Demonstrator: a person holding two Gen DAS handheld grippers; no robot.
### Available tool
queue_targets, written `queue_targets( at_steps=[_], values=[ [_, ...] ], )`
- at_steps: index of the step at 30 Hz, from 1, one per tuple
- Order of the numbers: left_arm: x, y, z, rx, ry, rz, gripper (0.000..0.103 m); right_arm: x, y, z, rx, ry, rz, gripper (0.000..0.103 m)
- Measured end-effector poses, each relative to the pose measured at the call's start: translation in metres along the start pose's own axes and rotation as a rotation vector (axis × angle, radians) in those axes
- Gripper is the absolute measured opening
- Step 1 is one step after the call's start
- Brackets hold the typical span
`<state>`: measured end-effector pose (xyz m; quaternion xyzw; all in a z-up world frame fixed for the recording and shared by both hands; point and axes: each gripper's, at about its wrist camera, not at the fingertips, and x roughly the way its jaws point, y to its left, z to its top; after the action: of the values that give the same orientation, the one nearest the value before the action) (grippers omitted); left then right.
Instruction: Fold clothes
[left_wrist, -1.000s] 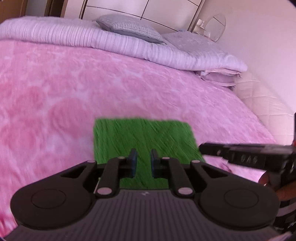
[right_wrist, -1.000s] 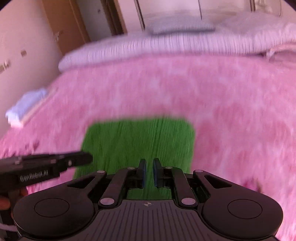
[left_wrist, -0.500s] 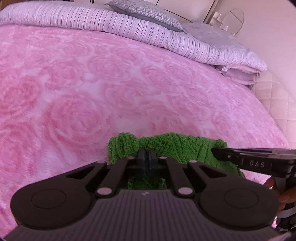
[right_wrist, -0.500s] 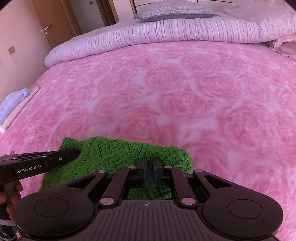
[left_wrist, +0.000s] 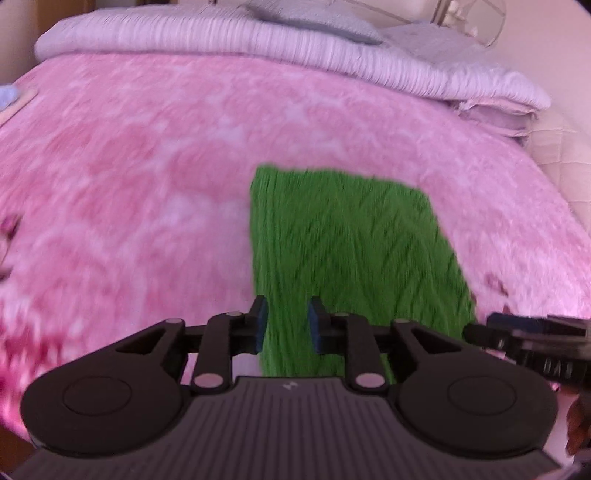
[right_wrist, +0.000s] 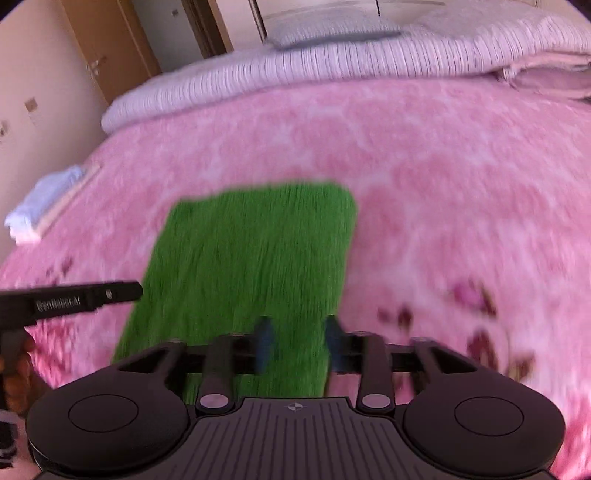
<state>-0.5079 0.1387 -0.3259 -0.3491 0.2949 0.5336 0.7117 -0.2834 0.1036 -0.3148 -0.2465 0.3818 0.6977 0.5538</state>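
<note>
Left wrist view: pink rose-pattern blanket (left_wrist: 147, 177) covers the bed, a striped lilac duvet (left_wrist: 221, 44) is rolled along the head end with a grey pillow (left_wrist: 314, 18) on it, and a stack of folded bedding (left_wrist: 495, 110) sits at the right edge. The green knit garment (left_wrist: 351, 251) lies flat on the blanket as a folded rectangle, right of centre. Left gripper (left_wrist: 286, 328) has its jaws parted with nothing between them, above the garment's near left edge. The tip of the right gripper (left_wrist: 532, 343) pokes in from the right — rest cut off. Frame is motion-blurred, so the knit texture is unreadable. Right wrist view: same bed, wooden door (right_wrist: 107, 48) and cream wall on the left, white folded cloth (right_wrist: 40, 203) beside the bed's left edge. Right gripper (right_wrist: 299, 343) jaws are apart and empty, over the garment's near right edge; pads smeared by blur. Dark marks on the blanket at right — can't identify them.
</note>
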Motion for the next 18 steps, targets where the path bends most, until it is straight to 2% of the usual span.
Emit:
queue_targets(
  at_steps=[1,4,6,8,12,16,18],
  values=[
    [-0.003,-0.002,-0.006,0.000,0.009,0.014,0.023,-0.002,0.002,-0.007,0.000,0.016,-0.004,0.056],
    [-0.013,-0.007,-0.022,0.008,0.032,0.049,0.023,-0.009,0.008,-0.023,0.009,0.037,-0.010,0.056],
    [-0.023,-0.013,-0.031,0.015,0.025,0.049,0.023,-0.020,0.012,-0.028,0.008,0.020,-0.016,0.056],
    [-0.034,-0.020,-0.039,0.026,0.011,0.034,0.023,-0.031,0.018,-0.031,-0.002,-0.009,-0.012,0.056],
    [-0.043,-0.033,-0.053,0.059,-0.004,-0.008,0.023,-0.019,0.018,-0.044,0.010,0.003,-0.016,0.056],
    [-0.023,-0.033,-0.067,0.069,-0.007,-0.031,0.023,-0.007,0.018,-0.056,0.021,0.015,-0.020,0.056],
    [-0.013,-0.032,-0.073,0.074,-0.008,-0.043,0.026,-0.002,0.018,-0.062,0.026,0.021,-0.022,0.055]
  ],
)
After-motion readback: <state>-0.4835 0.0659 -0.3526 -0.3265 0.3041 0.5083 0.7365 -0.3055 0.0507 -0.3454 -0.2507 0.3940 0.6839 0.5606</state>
